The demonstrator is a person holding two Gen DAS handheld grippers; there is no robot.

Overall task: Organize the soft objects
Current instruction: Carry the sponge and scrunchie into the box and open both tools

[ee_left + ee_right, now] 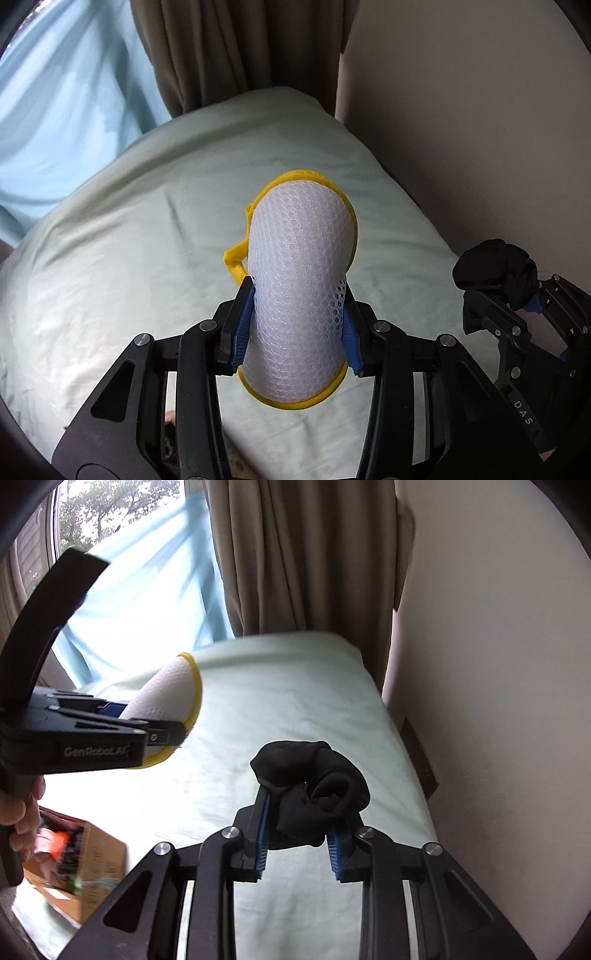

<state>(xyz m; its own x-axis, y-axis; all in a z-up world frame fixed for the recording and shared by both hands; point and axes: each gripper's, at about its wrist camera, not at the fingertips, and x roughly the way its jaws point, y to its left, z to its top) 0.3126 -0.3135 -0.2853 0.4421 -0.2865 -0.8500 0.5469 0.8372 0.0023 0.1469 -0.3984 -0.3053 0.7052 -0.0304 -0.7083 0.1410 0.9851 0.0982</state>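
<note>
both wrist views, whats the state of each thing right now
left gripper: shut on the mesh bag
mesh bag: white with yellow trim, held above the bed, squeezed at its middle
right gripper: shut on the black cloth
black cloth: bunched up, held above the bed
bed: covered by a pale green sheet, lightly creased
curtain: hanging drawn beside the window
cardboard box: open, with things inside, blurred

The bed [295, 701] below is bare and free; the wall [498, 664] blocks the right, curtains [295, 554] stand behind, a box [96, 856] lies left.
</note>
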